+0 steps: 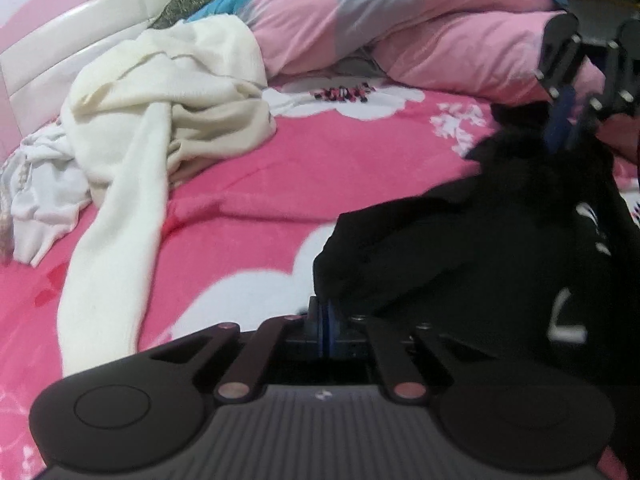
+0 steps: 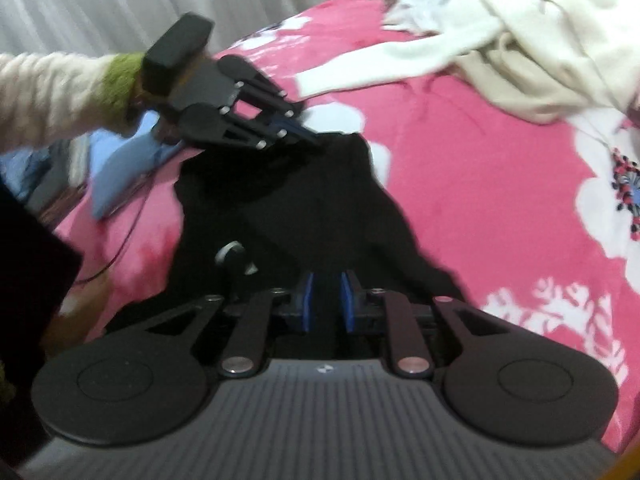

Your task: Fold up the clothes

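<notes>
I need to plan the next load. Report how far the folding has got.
Done: nothing visibly folded. In hand: the black garment, left gripper shut on one edge, right gripper at another, grip unclear. Left: the cream sweater and white clothes still heaped on the bed.

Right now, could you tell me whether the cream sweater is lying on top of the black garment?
No, the cream sweater lies apart on the pink bedspread, with bare bedspread between it and the black garment.
</notes>
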`<state>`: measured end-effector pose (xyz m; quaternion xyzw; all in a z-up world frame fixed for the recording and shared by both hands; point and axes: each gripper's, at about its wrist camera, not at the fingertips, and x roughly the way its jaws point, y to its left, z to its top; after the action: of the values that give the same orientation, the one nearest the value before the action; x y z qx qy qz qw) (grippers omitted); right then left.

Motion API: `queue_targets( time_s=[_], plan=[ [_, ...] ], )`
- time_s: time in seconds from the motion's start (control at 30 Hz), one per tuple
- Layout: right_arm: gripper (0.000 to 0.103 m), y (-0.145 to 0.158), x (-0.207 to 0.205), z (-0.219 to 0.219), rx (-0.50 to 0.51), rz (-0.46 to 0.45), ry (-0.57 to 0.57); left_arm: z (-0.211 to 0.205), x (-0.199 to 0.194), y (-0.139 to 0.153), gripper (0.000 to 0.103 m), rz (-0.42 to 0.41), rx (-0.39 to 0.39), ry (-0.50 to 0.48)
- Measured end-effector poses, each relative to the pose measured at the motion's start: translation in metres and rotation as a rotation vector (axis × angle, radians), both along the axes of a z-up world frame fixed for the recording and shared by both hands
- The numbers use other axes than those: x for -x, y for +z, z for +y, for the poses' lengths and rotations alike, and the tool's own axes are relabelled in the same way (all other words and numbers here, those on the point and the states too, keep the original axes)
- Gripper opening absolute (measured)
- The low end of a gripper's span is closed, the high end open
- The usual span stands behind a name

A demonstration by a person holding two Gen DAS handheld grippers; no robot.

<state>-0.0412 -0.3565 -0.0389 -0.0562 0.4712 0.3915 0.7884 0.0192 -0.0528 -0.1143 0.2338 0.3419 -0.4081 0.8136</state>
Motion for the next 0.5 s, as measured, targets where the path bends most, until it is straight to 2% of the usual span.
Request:
queue_targets(
  time_s=[0.17, 0.2, 0.23, 0.3, 0.4, 0.5],
  plan=[
    [0.024, -0.002, -0.018, -0.028, 0.079, -0.031, -0.132, 0.009, 0.008, -0.005, 0.003, -0.002, -0.047, -0.001],
    [0.030, -0.003, -0.023, -0.034, 0.094, -0.043, -0.152, 0.010, 0.009, -0.006, 0.003, -0.003, -0.047, 0.000],
    [0.045, -0.007, -0.030, -0.039, 0.107, -0.046, -0.170, 0.010, 0.010, -0.006, 0.003, -0.003, -0.045, 0.004],
    [0.059, -0.020, -0.046, -0.051, 0.124, -0.021, -0.215, 0.010, 0.009, -0.007, 0.003, 0.002, -0.044, 0.010],
    [0.059, -0.037, -0.070, -0.068, 0.131, 0.019, -0.303, 0.011, 0.007, -0.010, 0.003, 0.009, -0.041, 0.015],
    [0.057, -0.053, -0.080, -0.074, 0.070, 0.081, -0.361, 0.013, 0.006, -0.011, 0.003, 0.016, -0.033, 0.022]
  ],
)
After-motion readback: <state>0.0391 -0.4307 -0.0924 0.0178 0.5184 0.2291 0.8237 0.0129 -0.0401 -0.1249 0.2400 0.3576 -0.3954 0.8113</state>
